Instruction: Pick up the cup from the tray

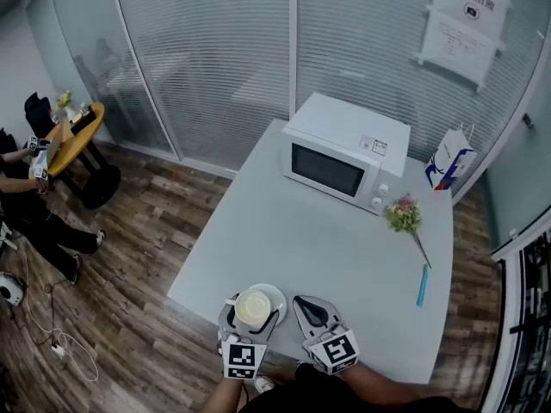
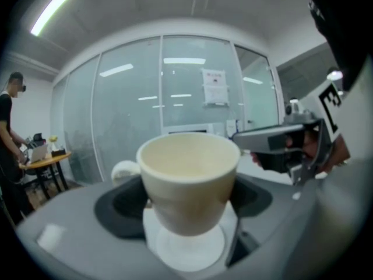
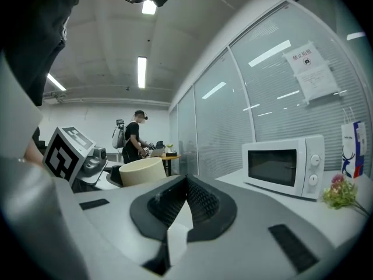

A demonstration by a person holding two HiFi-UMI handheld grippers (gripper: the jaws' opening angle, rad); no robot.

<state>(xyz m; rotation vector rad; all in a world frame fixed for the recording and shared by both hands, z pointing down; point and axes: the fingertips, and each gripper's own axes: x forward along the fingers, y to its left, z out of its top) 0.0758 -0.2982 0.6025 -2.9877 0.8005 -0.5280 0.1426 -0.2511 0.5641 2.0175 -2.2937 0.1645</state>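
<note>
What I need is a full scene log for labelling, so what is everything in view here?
table: one, white, mid-room
microwave: one, white, far side of the table
paper bag: one, white with blue and red, table's far right corner
flowers: one bunch, pink and green, right of the microwave
blue stick: one, table's right edge
cup: one, cream, on the saucer
saucer: one, white, table's near edge
notice: one, white, on the glass wall
round table: one, wooden, far left
person: one, dark clothes, far left
left gripper: grey, jaws either side of the cup; grip unclear
right gripper: grey, jaws together, empty
</note>
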